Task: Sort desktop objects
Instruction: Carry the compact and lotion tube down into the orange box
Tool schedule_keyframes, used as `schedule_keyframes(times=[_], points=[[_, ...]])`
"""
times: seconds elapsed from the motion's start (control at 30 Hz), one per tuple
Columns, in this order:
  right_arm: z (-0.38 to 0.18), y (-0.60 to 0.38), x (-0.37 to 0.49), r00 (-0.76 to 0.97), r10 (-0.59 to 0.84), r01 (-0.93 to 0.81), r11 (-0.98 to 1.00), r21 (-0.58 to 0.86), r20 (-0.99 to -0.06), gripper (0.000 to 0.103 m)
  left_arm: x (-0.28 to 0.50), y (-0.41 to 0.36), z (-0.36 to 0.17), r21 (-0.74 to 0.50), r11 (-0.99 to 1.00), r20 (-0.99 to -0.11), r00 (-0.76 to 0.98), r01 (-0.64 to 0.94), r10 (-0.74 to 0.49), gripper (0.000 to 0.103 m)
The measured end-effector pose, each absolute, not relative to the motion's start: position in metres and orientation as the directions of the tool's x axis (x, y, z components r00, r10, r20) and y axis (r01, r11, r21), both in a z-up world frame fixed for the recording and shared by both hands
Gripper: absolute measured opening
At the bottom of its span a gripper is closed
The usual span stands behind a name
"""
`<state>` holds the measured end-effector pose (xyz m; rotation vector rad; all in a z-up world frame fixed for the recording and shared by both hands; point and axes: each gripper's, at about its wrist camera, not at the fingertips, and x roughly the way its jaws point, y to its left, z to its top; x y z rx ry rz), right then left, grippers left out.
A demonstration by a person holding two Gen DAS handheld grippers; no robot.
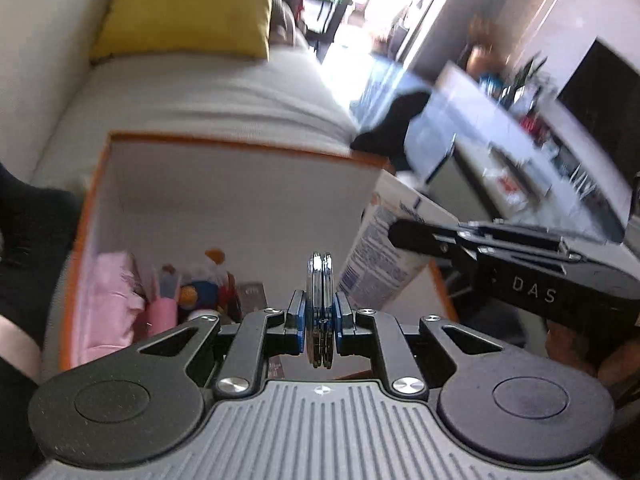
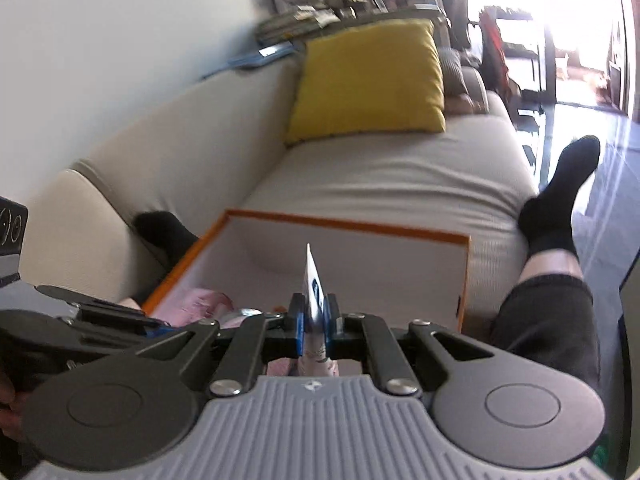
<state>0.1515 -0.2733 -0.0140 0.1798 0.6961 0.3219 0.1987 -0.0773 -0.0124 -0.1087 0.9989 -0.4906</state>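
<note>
A: What does the left gripper (image 1: 319, 318) carry?

B: Its jaws are clamped on a stack of thin round discs (image 1: 320, 312), held edge-on at lower centre of the left view, above the orange-rimmed box (image 1: 224, 145), probably so they drop in together.

A: And the right gripper (image 2: 314, 322)?

B: It pinches a flat white printed packet (image 2: 311, 280) on its edge, upright at the centre of its frame. In the left view the packet (image 1: 384, 256) hangs at the box's right rim.

A: What lies inside already?

B: Pink fabric (image 1: 114, 304) and a small toy figure (image 1: 208, 280) at the lower left. The box sits on a beige sofa (image 2: 380, 176), below a yellow cushion (image 2: 368, 80).
</note>
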Motion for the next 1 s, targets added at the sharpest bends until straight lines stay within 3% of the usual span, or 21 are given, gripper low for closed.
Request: schedule_keyframes(times=[0.3, 0.5, 1.0], points=[[-0.061, -0.276, 0.176, 0.642, 0.385, -0.198, 0.919, 0.342, -0.663, 0.01, 0.2, -0.11, -0.042, -0.133, 0.908, -0.876, 0.381, 0.398, -0.295, 0.015], [-0.077, -0.276, 0.179, 0.613, 0.419, -0.185, 0.9, 0.394, -0.67, 0.01, 0.202, -0.115, -0.047, -0.096, 0.9, -0.905, 0.34, 0.425, -0.257, 0.015], [-0.09, -0.27, 0.172, 0.594, 0.438, -0.153, 0.885, 0.439, -0.675, 0.01, 0.204, -0.099, -0.055, -0.167, 0.906, -0.92, 0.27, 0.388, -0.285, 0.016]])
